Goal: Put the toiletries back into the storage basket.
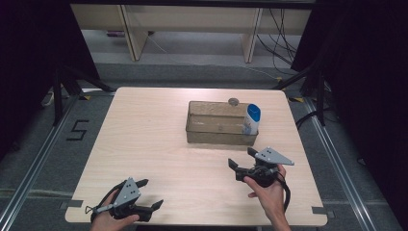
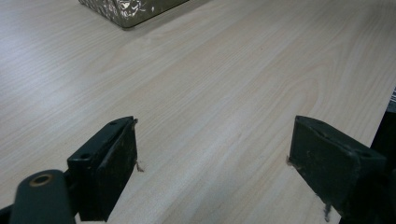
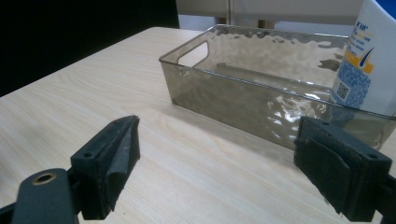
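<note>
A smoky clear plastic bin (image 1: 219,130) stands on the far middle of the wooden table (image 1: 144,139). A white bottle with a blue cap (image 1: 251,119) stands upright in the bin's right end. In the right gripper view the bin (image 3: 243,88) lies just ahead and the bottle (image 3: 369,60) rises at the right. My right gripper (image 1: 244,160) hangs open a short way in front of the bin, nothing between its jaws. Near the table's front left edge, my left gripper (image 1: 150,194) is open and empty too, over bare wood (image 2: 215,93).
A small round grey object (image 1: 234,101) sits just behind the bin. A corner of the bin (image 2: 126,11) shows at the top of the left gripper view. Beyond the table are a grey floor, wooden furniture legs (image 1: 132,33) and cables (image 1: 279,38).
</note>
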`<action>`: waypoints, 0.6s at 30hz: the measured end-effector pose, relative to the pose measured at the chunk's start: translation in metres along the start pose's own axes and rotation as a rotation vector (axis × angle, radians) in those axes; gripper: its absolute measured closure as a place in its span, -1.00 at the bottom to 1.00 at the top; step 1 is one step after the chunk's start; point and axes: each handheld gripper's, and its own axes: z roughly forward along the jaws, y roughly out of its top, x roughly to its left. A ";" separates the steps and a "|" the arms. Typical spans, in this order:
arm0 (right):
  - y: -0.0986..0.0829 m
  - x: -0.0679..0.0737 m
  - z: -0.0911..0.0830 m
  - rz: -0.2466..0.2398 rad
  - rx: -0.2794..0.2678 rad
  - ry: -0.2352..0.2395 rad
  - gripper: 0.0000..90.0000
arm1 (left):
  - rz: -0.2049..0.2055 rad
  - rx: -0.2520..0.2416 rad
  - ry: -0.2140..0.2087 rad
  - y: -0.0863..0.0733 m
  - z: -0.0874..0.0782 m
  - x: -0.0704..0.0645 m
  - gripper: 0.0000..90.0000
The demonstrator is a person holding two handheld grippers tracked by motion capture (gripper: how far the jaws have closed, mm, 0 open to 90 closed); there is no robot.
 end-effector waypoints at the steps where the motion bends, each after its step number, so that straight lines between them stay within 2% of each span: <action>1: -0.001 0.000 0.000 -0.003 -0.007 0.009 -0.66 | 0.000 0.000 0.001 0.000 0.000 0.000 -0.67; 4: -0.003 0.001 -0.002 -0.012 -0.001 -0.004 -0.66 | 0.000 0.000 0.002 0.000 0.000 0.000 -0.67; 5: -0.004 0.001 -0.003 -0.011 0.007 0.007 -0.66 | -0.001 0.000 0.001 0.000 0.000 0.000 -0.67; 6: -0.005 0.003 -0.004 0.011 0.000 0.012 -0.66 | -0.003 -0.001 0.002 0.000 0.000 0.000 -0.67; 7: -0.005 0.001 -0.004 -0.028 0.000 0.008 -0.66 | 0.000 0.001 0.004 0.000 0.000 0.000 -0.67; 8: -0.007 0.003 -0.006 -0.006 0.005 0.012 -0.66 | -0.002 -0.001 0.002 0.000 0.000 0.000 -0.67; 10: -0.008 0.002 -0.007 -0.021 -0.001 0.016 -0.66 | 0.000 0.003 0.005 0.000 0.000 0.000 -0.67; 11: -0.010 0.004 -0.008 -0.003 0.002 0.017 -0.66 | 0.002 0.006 0.006 0.000 -0.001 0.000 -0.67; 12: -0.011 0.003 -0.008 -0.024 -0.002 0.017 -0.66 | 0.000 0.005 0.007 0.000 -0.001 0.000 -0.67; 13: -0.012 0.004 -0.011 -0.012 0.014 0.011 -0.66 | 0.001 0.005 0.007 0.000 -0.001 0.000 -0.67; 14: -0.013 0.005 -0.011 0.000 0.010 0.025 -0.66 | 0.000 0.005 0.007 0.000 -0.001 0.000 -0.67; 16: -0.015 0.004 -0.013 -0.022 0.008 0.012 -0.66 | 0.001 0.004 0.007 0.000 -0.001 0.000 -0.67; 17: -0.016 0.006 -0.014 0.008 0.011 0.019 -0.66 | 0.002 0.004 0.008 0.000 -0.001 0.000 -0.67; 18: -0.016 0.005 -0.015 -0.018 0.011 0.010 -0.66 | 0.002 0.004 0.008 0.000 -0.001 0.000 -0.67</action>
